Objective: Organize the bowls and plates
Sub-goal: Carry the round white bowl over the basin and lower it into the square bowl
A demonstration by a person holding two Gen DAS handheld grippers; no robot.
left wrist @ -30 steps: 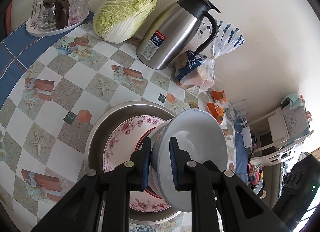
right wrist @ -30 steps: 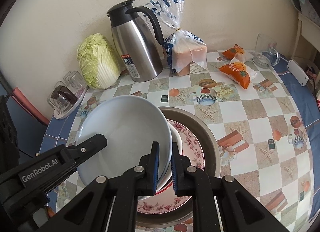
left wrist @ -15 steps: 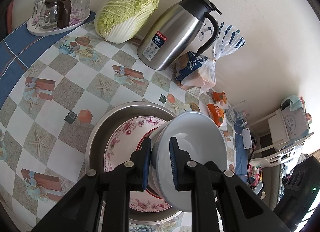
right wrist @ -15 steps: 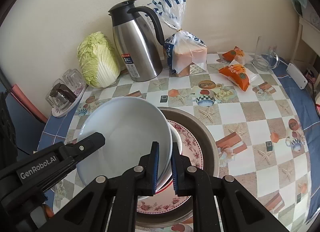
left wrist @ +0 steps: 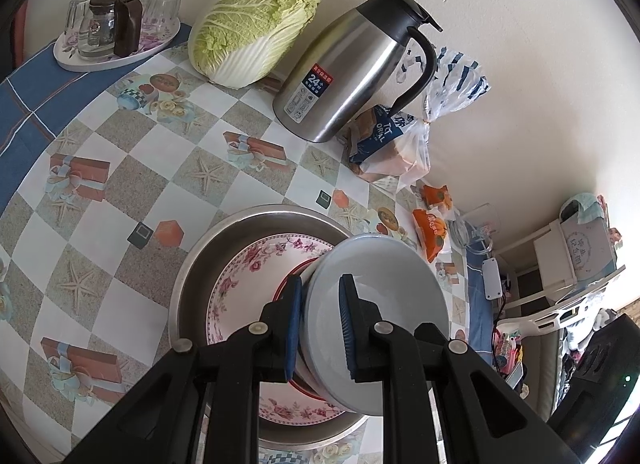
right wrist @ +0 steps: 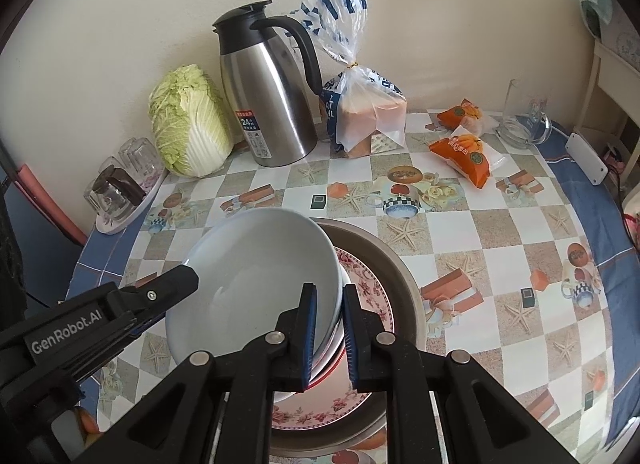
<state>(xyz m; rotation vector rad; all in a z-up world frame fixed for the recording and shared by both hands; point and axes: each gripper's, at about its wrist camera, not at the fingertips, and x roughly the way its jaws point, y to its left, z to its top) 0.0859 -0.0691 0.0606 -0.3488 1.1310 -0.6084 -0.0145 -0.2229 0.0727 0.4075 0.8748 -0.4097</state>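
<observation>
A grey-blue plate [left wrist: 380, 320] stacked on white bowls is held tilted above a floral plate [left wrist: 248, 288] that lies in a steel basin [left wrist: 200, 260]. My left gripper [left wrist: 318, 328] is shut on the stack's rim. My right gripper [right wrist: 329, 336] is shut on the opposite rim of the same stack, where the grey-blue plate [right wrist: 260, 284] faces the camera. The floral plate [right wrist: 368, 288] and basin [right wrist: 404, 284] show beneath it. The left gripper's body [right wrist: 100, 320] shows at lower left in the right wrist view.
At the wall stand a steel thermos jug [right wrist: 268, 99], a napa cabbage [right wrist: 188, 123], a bagged bread loaf [right wrist: 368, 111], orange snack packets [right wrist: 464, 147] and a glass mug [right wrist: 524, 119]. A tray of glasses [left wrist: 116, 23] sits at the far left. A white chair [left wrist: 576, 256] stands beyond the table.
Both grippers have lifted the tilted stack slightly higher and back; the table looks a little farther away. The grips have not changed.
</observation>
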